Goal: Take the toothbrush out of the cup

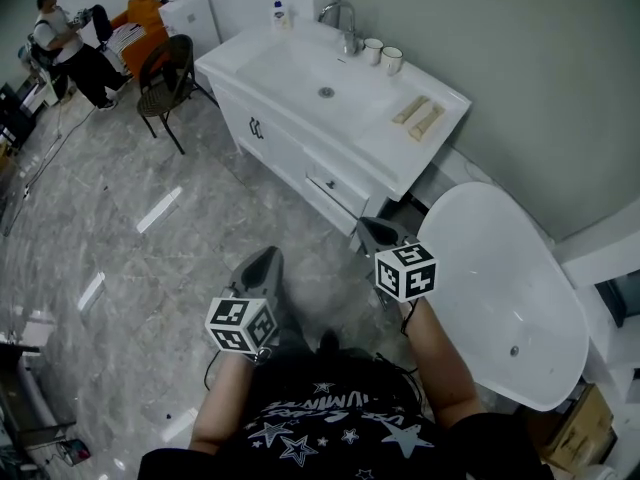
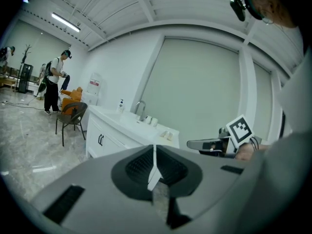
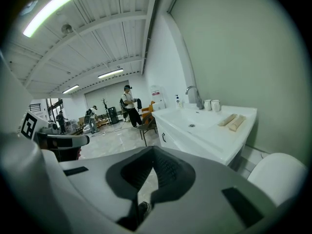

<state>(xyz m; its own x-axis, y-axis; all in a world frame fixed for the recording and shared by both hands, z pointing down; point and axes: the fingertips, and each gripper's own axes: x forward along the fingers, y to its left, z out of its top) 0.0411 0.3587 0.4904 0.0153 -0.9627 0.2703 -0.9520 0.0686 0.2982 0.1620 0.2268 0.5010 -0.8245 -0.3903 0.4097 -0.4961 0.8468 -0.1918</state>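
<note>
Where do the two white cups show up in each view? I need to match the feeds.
Head view: the cups sit top centre, just right of the faucet.
Left gripper view: the cups are tiny, mid-frame, above the jaws.
Right gripper view: the cups are right of centre, at mid-height.
Shared landmark: the faucet, directly left of the cups in all three.

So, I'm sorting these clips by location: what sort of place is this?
Probably a mock bathroom corner inside a big open hall: a white washbasin cabinet with a tap, two cups beside it, and a white bathtub next to that. Beyond stand a chair and a person.
</note>
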